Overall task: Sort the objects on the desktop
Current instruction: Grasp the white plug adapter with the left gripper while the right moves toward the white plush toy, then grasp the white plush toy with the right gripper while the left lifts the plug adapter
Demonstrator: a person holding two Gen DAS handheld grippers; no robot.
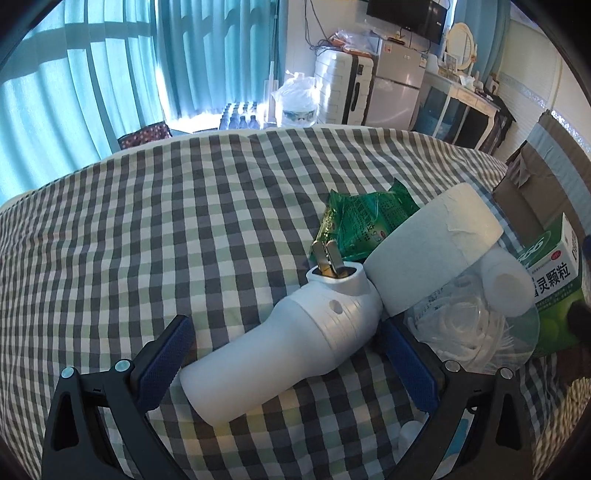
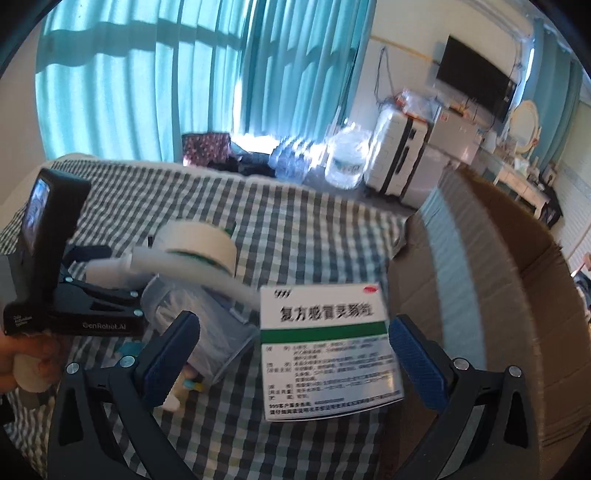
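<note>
Your left tool (image 1: 284, 354) spread around the white device (image 1: 280, 347), right tool (image 2: 291, 347) spread by the medicine box (image 2: 325, 343): close next.

A white plug-in device (image 1: 295, 343) lies on its side on the checked bedspread (image 1: 147, 240), prongs tilted up. Its head touches a paper roll (image 1: 432, 251) that leans over a clear plastic tub (image 1: 476, 332). A green packet (image 1: 362, 221) lies behind them, and a green-and-white medicine box (image 2: 325, 350) sits by the cardboard box (image 2: 498, 295) at the bedspread's right edge.

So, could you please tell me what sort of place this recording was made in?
Most likely a bedroom or small studio flat: the objects lie on a checked bedsheet, with teal curtains behind, and a white suitcase beside a small fridge under a wall-mounted TV.
</note>
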